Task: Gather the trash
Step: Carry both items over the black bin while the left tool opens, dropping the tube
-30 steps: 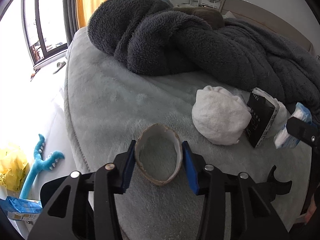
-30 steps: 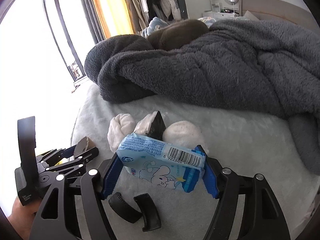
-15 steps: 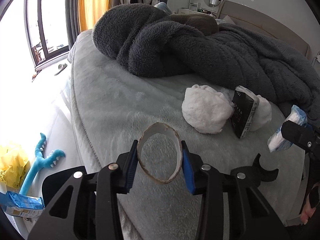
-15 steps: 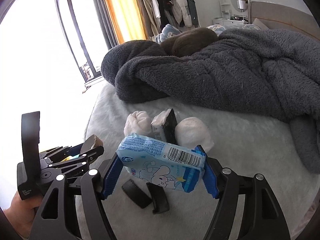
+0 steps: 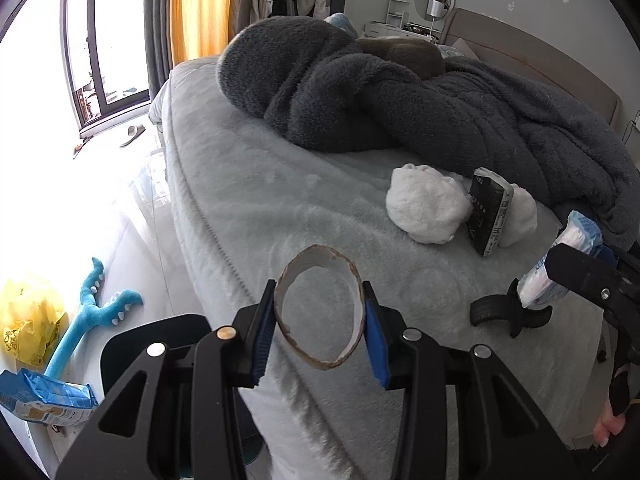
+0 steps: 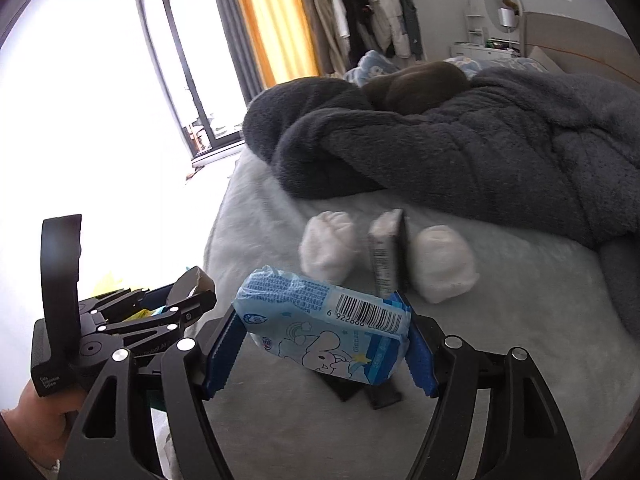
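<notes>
My left gripper [image 5: 319, 320] is shut on a squashed cardboard tube [image 5: 352, 280], held above the near edge of the bed [image 5: 256, 208]. My right gripper [image 6: 320, 340] is shut on a blue tissue pack [image 6: 320, 328], held above the bed; the pack also shows in the left wrist view [image 5: 576, 240]. On the bed lie two white wads [image 5: 424, 208] [image 6: 440, 264] with a black box [image 5: 488, 212] standing between them, and a black curved piece [image 5: 504, 312].
A dark grey fleece blanket [image 5: 400, 104] is heaped across the far side of the bed. On the floor to the left lie a blue plush toy [image 5: 88, 320], a yellow bag [image 5: 28, 320] and a blue packet [image 5: 44, 400]. A window is at the far left.
Both grippers have pulled back and up from the bed with their loads; the wads and black box look farther away. The left gripper now hangs over the bed's edge.
</notes>
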{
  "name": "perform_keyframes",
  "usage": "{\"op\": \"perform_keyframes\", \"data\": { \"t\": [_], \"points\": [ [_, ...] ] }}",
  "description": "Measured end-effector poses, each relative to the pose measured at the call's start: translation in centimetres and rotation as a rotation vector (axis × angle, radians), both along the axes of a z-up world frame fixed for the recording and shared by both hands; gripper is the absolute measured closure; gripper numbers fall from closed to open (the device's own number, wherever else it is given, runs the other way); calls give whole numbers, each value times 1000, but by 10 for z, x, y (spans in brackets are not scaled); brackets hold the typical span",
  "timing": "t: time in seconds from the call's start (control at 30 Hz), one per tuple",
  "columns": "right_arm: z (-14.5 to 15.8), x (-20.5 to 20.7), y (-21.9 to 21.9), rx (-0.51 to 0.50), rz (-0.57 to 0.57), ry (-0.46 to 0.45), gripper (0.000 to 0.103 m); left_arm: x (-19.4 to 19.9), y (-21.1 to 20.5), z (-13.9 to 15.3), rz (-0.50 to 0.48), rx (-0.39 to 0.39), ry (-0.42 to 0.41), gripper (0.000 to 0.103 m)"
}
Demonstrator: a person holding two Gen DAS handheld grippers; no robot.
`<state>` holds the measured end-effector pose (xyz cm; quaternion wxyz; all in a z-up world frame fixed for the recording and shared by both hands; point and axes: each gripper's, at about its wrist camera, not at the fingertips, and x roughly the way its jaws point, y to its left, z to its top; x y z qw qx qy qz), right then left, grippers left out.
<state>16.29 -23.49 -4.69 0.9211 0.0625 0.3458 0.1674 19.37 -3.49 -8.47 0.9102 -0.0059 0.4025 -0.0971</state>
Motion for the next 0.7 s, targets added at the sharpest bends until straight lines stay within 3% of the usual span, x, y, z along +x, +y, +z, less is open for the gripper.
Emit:
{"op": "perform_keyframes", "data": {
  "t": [0.4, 0.7],
  "points": [
    [-5, 4, 54, -25, 78, 6, 31, -9, 52, 0, 45, -2, 6, 60],
    [-4, 4, 96, -16, 131, 10, 31, -12, 93, -20, 78, 11, 68, 60]
  ]
}}
